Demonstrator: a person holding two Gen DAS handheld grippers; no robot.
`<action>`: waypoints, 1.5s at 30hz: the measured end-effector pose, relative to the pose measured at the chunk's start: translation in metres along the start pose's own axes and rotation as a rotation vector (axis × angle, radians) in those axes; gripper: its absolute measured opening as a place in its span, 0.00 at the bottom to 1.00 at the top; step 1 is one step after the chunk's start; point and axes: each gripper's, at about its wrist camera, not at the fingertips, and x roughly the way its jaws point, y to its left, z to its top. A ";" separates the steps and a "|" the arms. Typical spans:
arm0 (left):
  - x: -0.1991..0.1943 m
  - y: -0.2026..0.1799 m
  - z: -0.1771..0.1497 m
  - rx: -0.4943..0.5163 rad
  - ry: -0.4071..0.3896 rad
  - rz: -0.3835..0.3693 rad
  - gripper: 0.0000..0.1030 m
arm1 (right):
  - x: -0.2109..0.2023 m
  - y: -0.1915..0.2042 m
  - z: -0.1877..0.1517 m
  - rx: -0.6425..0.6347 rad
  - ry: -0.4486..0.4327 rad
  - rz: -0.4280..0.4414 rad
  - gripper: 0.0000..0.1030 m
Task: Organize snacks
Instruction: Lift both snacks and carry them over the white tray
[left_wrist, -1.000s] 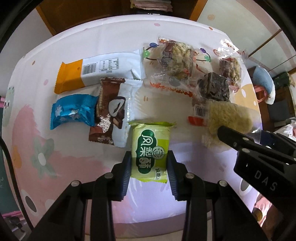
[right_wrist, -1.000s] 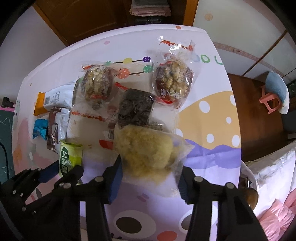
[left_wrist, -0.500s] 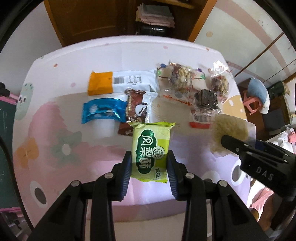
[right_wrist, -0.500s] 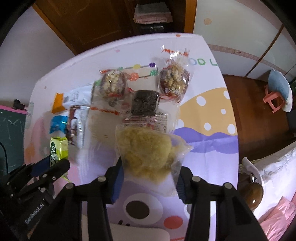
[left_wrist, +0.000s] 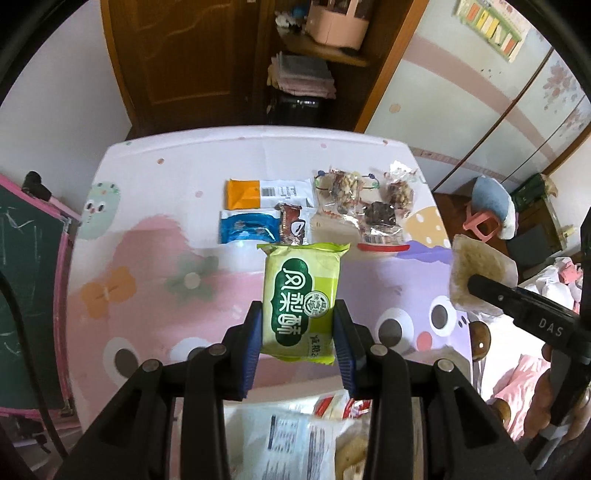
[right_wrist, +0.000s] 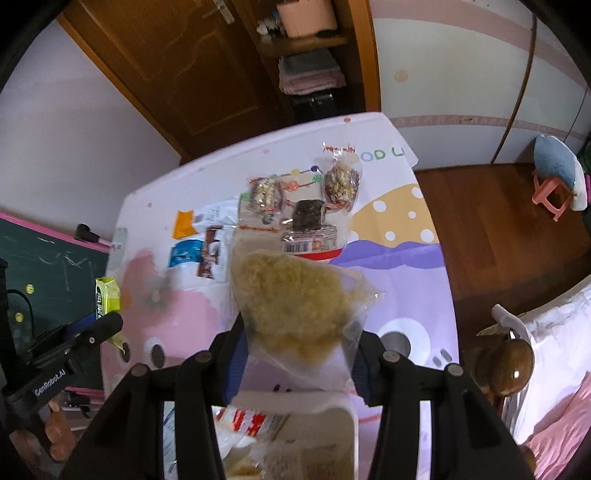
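Pastel vinyl covers the table (left_wrist: 155, 258), printed with pink and purple cartoon shapes, flowers, dots and round eyes. Behind its far edge stand a dark wooden door (left_wrist: 177, 62) and an open shelf with folded cloths (left_wrist: 301, 75) and a pink box (left_wrist: 338, 24). A green chalkboard with a pink frame (left_wrist: 26, 280) leans at the left side, and a small pink stool under a blue cushion (left_wrist: 487, 210) sits on the wooden floor at the right.

The left gripper (left_wrist: 298, 341) clamps a green snack packet (left_wrist: 301, 295) between its blue pads, lifted clear above the cloth. The right gripper (right_wrist: 298, 360) pinches the clear wrapper of a pale yellow crumbly snack (right_wrist: 295, 295), also raised off the table; its jaws stand narrow and are pressed on the wrapper's lower end.

Still lying on the cloth near the far side are an orange and white packet (left_wrist: 267, 192), a blue packet (left_wrist: 247, 230) just beside a brown and white packet (left_wrist: 293, 229), two clear-wrapped nut cakes (left_wrist: 343, 190) (left_wrist: 399, 192) and a dark square snack (left_wrist: 380, 214) in clear wrap. They lie close together, some wrappers overlapping.

Beneath both grippers, at the near edge, a white container (right_wrist: 332, 421) holds several more wrapped snacks (left_wrist: 295, 443).
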 end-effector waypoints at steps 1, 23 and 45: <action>-0.007 0.001 -0.003 0.002 -0.007 -0.002 0.34 | -0.008 0.001 -0.004 0.002 -0.011 0.005 0.46; -0.099 0.003 -0.093 0.070 -0.058 -0.058 0.34 | -0.102 0.030 -0.111 -0.060 -0.093 0.018 0.46; -0.063 -0.035 -0.143 0.173 0.123 -0.148 0.34 | -0.072 0.034 -0.208 -0.005 0.106 0.025 0.46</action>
